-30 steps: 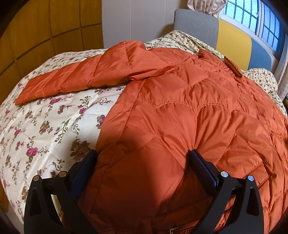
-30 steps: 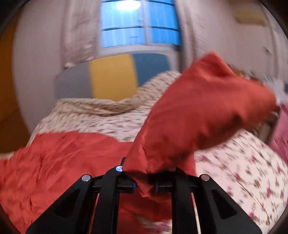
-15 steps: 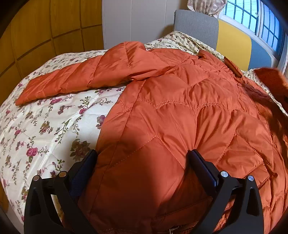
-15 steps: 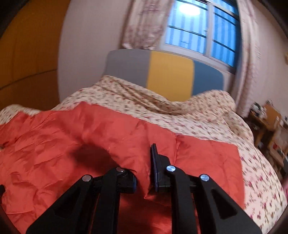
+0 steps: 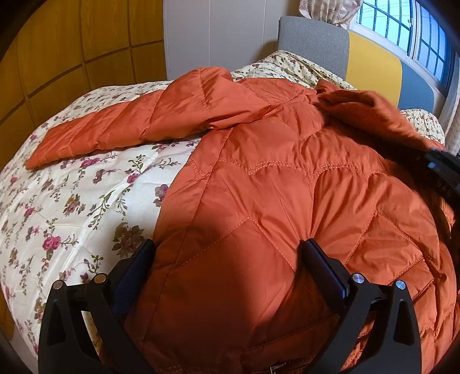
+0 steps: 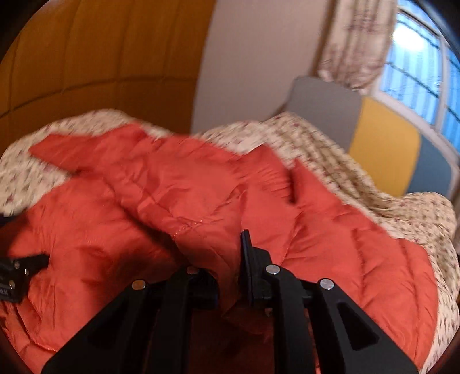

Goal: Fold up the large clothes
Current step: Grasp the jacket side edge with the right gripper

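Bed: takes up most of both views; covered by a cream quilt printed with pink and red flowers and green sprigs.
Second cover: finer floral print, rumpled, lying toward the head of the bed.
Headboard: upholstered panels in grey, yellow and blue, standing against the far wall.
Window: barred panes above the headboard, bright blue light; a floral curtain hangs beside it.
Walls: yellow-brown wooden panelling on the left side of both views; a plain white wall section between the panelling and the headboard.
Jacket: orange quilted down jacket, spread on the bed; body fills the centre and right of the left wrist view.
Sleeve: lies flat across the quilt, reaching out to the left.
Other sleeve: folded over the jacket's upper body, blurred.
Left tool: fingers spread wide, resting on the jacket near its hem, one finger at the jacket's left edge against the quilt, the other pressed into the padding; no fabric pinched.
Right tool: fingers drawn close together with a fold of jacket fabric clamped between them; its black body shows at the right edge of the left wrist view.
Image quality: right wrist view is motion-blurred; fabric detail unclear there.
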Action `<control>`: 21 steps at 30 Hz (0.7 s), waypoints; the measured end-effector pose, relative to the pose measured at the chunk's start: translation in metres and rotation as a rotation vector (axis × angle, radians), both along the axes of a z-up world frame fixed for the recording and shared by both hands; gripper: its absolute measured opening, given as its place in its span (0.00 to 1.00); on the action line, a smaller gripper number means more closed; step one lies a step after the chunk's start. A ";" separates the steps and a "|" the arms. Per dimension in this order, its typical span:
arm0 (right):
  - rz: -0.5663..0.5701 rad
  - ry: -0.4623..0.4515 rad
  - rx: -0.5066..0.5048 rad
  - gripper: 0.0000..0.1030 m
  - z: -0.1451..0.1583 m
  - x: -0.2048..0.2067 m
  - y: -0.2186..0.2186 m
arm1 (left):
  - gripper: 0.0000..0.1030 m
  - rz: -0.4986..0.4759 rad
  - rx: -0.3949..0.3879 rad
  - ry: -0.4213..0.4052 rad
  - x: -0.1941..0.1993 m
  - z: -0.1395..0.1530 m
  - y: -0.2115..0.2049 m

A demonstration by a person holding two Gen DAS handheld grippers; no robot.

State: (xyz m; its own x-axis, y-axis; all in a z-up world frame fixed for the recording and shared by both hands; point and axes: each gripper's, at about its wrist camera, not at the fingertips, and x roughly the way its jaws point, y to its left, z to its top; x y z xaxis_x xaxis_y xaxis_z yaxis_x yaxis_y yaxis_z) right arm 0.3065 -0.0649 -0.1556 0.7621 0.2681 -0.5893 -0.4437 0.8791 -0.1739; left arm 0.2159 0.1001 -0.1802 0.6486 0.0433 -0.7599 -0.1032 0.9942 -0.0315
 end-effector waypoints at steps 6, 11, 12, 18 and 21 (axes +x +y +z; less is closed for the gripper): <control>-0.002 0.051 -0.133 0.33 -0.022 0.011 0.021 | 0.97 0.001 0.002 -0.001 0.002 0.000 0.000; -0.020 0.033 0.000 0.77 0.006 -0.013 -0.008 | 0.97 0.001 0.001 -0.001 0.000 0.000 0.000; -0.031 0.027 0.044 0.77 0.014 -0.021 -0.019 | 0.97 0.001 0.001 -0.001 0.000 0.000 0.000; -0.207 -0.039 0.226 0.75 0.040 -0.049 -0.095 | 0.97 0.000 0.079 0.025 0.001 0.008 -0.011; -0.397 -0.060 0.337 0.65 0.044 -0.049 -0.147 | 0.97 -0.027 0.089 -0.011 -0.001 0.038 -0.021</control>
